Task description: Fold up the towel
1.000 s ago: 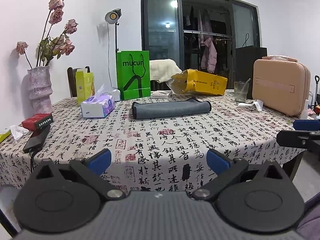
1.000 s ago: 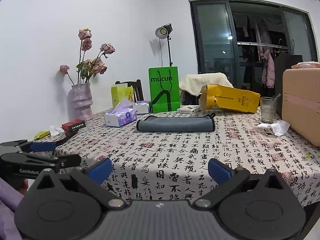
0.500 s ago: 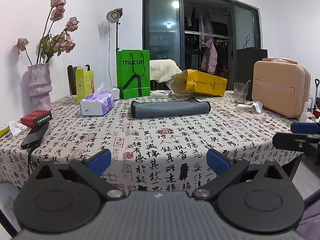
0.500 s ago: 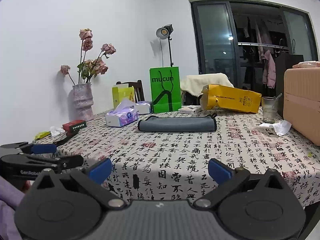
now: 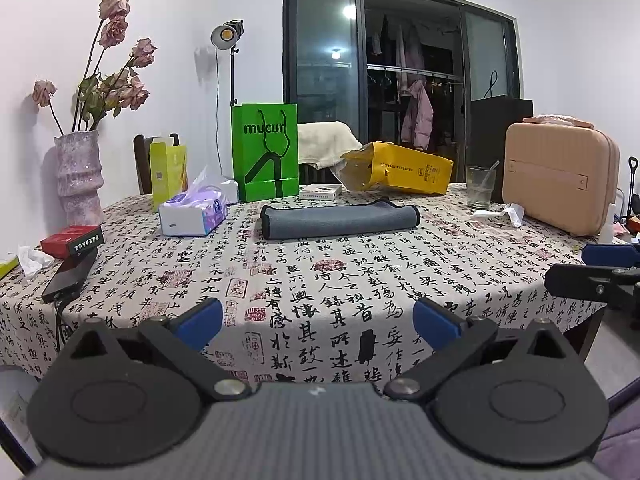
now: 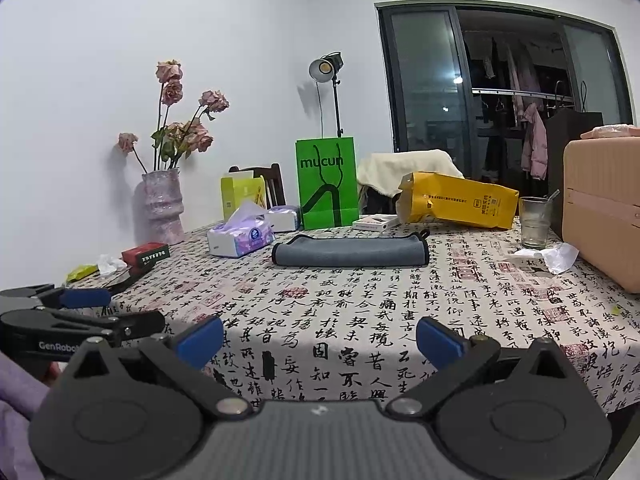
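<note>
A grey towel [image 5: 339, 221] with a dark edge lies folded into a long narrow strip across the far middle of the table; it also shows in the right wrist view [image 6: 350, 251]. My left gripper [image 5: 318, 322] is open and empty, held before the table's near edge, well short of the towel. My right gripper [image 6: 320, 338] is open and empty, also at the near edge. Each gripper shows in the other's view, the right one [image 5: 600, 276] at the right margin and the left one [image 6: 60, 312] at the left margin.
The table [image 5: 360, 280] wears a calligraphy-print cloth. On it stand a tissue pack [image 5: 192, 214], a green bag [image 5: 266, 152], a yellow bag [image 5: 400, 168], a glass [image 5: 480, 188], a beige case [image 5: 560, 176], a vase [image 5: 78, 176], a red box [image 5: 72, 240] and a phone [image 5: 70, 274].
Both grippers have drawn back slightly from the table and stay open. The towel has not moved.
</note>
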{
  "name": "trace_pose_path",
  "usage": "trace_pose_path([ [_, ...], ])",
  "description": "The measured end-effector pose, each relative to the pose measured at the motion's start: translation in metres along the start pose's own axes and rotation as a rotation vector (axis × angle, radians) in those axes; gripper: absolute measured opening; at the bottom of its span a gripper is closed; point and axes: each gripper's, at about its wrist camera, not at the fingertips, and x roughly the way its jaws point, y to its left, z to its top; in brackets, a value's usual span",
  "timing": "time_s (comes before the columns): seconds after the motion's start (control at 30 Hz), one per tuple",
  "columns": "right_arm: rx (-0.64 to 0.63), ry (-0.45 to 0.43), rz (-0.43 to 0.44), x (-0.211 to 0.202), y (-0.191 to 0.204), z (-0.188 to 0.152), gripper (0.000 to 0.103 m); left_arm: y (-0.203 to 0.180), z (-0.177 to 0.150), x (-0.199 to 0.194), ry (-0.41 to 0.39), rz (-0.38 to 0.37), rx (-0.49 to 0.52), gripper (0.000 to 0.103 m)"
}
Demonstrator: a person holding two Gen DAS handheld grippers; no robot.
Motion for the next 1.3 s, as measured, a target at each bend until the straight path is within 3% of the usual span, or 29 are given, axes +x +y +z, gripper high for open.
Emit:
trace_pose_path([
  [1.3,0.002,0.002,-0.004,0.0004,0.0,-0.0006,0.103,-0.0005,0.0033,-0.0004,-0.006,0.004,0.003,0.103],
])
